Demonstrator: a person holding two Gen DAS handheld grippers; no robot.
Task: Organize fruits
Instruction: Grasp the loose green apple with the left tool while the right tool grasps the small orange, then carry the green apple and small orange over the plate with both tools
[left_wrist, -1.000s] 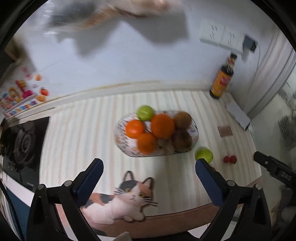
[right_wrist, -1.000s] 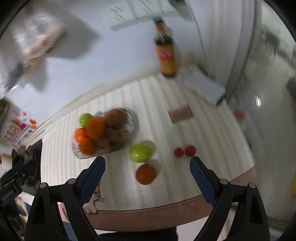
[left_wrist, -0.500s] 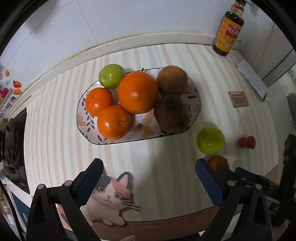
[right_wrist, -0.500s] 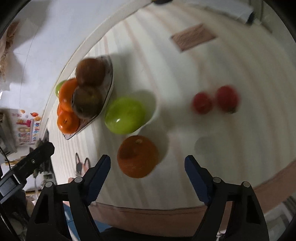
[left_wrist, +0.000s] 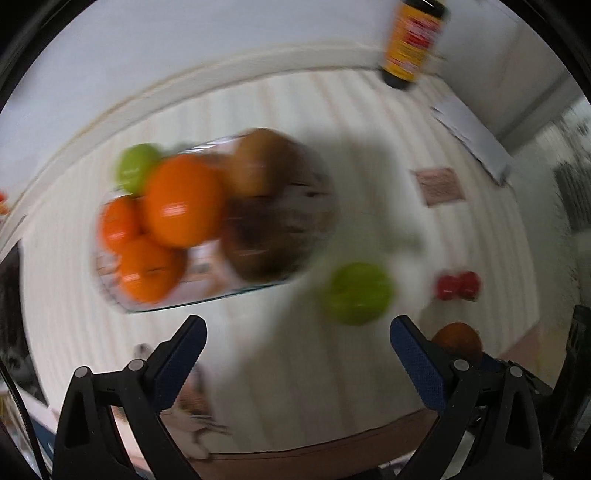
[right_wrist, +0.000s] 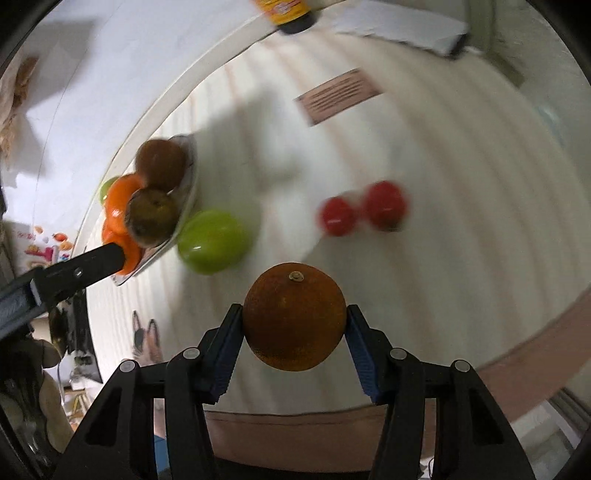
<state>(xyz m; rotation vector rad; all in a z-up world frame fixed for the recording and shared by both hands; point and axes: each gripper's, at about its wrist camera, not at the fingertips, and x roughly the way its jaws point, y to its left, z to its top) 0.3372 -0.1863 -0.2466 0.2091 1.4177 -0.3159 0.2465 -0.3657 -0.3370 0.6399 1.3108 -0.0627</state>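
R hand-held gripper (right_wrist: 294, 325) dropped, jaws closing round dark orange (right_wrist: 294, 320).

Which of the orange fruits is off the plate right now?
The dark orange between the right gripper pads, whose jaws have just been closing onto it. The three brighter oranges sit piled on the plate with the brown fruits.

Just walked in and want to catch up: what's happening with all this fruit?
A person is sorting fruit with hand-held tongs. The right tongs have just been closing around a dark orange on the counter. The left tongs hang open and empty near the full plate. A green apple and two red fruits lie loose.
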